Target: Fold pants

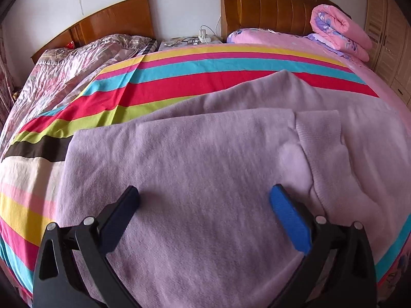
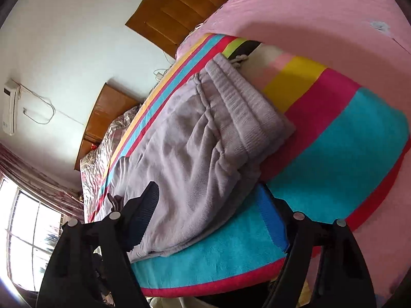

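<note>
Lilac fleece pants (image 1: 205, 154) found lying across striped sheet (image 1: 179, 64) on the bed, already doubled lengthwise as judged from the stacked layers; ribbed cuffs (image 1: 321, 138) seen lying near mid-length in the left wrist view, elastic waistband (image 2: 246, 102) toward far end in the right wrist view. Left gripper (image 1: 204, 197) hovered over the fabric, jaws standing wide apart, nothing between the pads. Right gripper (image 2: 208, 195) sat at the near edge of the garment, rolled on its side, jaws apart with the fabric edge lying between them; no pad seen pressing on cloth, so counted as not gripping.

Handling, as judged: soft, light, limp, thick-piled; no stiffness to carry a fold, likely to sag and drag between two hold points. Fleece probably clings to the sheet rather than slides, so lifting clear advised over dragging. Best holds judged to be the two corners of one end, all layers pinched together; waistband bulkier and firmer, a safer bite than the thin hem.

Surroundings: rolled pink quilt (image 1: 339, 33) by the wooden headboard (image 1: 269, 5), well apart from the pants; second bed with glossy floral cover (image 1: 72, 71) alongside; nightstand (image 1: 190, 42) with cables between the two; wardrobe (image 1: 388, 41) at far side. Nothing noted lying on the garment or in the fold path. Loose sheet underneath flagged as a risk of being pinched with the cloth.
</note>
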